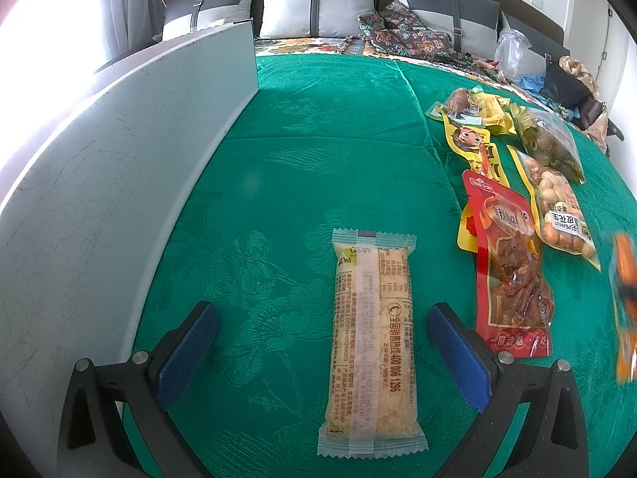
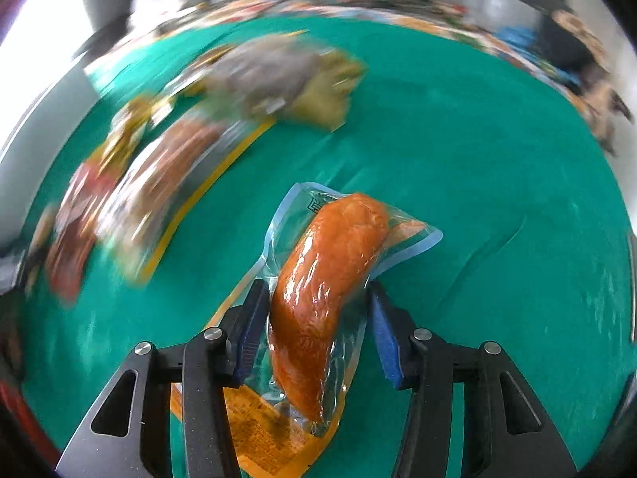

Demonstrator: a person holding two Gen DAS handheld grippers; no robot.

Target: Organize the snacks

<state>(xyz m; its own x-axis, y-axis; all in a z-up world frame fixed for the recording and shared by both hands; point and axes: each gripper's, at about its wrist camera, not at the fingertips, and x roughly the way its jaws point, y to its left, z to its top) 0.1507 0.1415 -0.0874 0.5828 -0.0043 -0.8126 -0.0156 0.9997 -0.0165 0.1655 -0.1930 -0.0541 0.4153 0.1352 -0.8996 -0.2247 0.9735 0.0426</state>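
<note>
1. Green patterned cloth (image 1: pixel 318 127) is seen spread over the work surface, with grey cushions (image 1: pixel 318 4) lined up along the far side and a pale grey upright panel (image 1: pixel 119 167) standing along its left edge.
2. The left gripper (image 1: pixel 322 330) is held released, its blue-padded fingers (image 1: pixel 187 354) spread wide on either side of a long pale wafer bar in a clear wrapper (image 1: pixel 372 342), which lies flat on the cloth and is touched by neither finger.
3. To the right of the bar, a red pouch of dried meat (image 1: pixel 509 271), a clear bag of coated peanuts (image 1: pixel 561 215), a bag of green olives (image 1: pixel 551 143) and a yellow cartoon-printed packet (image 1: pixel 471 139) are laid close together.
4. The right gripper (image 2: pixel 318 310) is clenched on a vacuum-sealed orange sausage in a clear pouch (image 2: pixel 330 271), which is pinched near its middle and held above the cloth.
5. Behind the sausage, the other snack packets are blurred beyond recognition in the right wrist view.
</note>
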